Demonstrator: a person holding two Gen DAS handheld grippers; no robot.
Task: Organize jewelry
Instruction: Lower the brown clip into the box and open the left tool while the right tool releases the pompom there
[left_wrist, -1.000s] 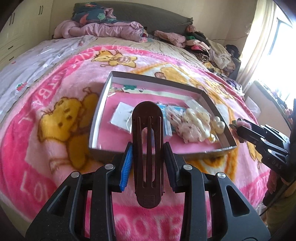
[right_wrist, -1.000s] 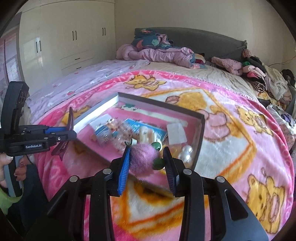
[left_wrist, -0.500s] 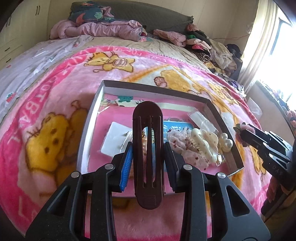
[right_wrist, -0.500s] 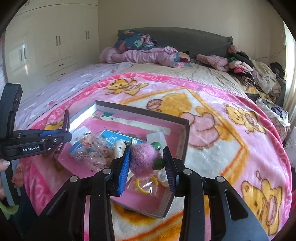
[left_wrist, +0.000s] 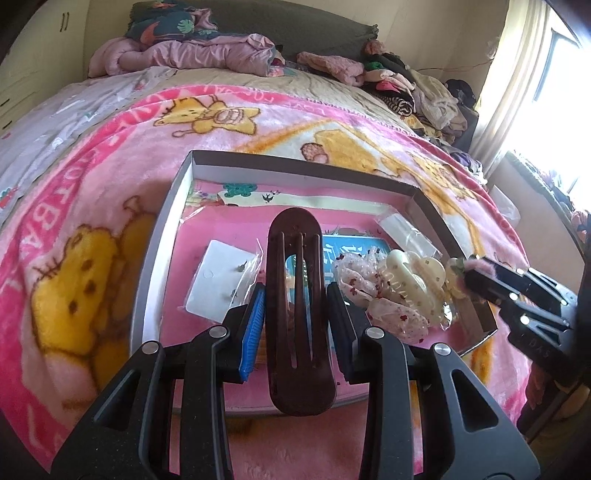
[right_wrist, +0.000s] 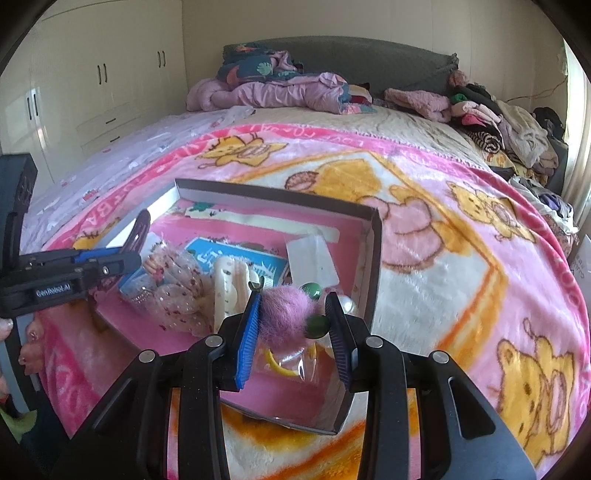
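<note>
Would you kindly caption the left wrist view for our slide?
Left gripper holds a brown hair clip above the tray on a pink blanket.

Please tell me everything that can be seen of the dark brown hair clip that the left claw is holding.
The dark brown plastic hair clip is long, flat and oval, with rounded ends and lengthwise slots that leave thin bars between them. Its surface looks smooth and slightly glossy. It lies along the fingers of the left claw, gripped at its long edges by the pads, the blue one on one side. It is held in the air above the shallow grey cardboard box, nothing else touching it.
</note>
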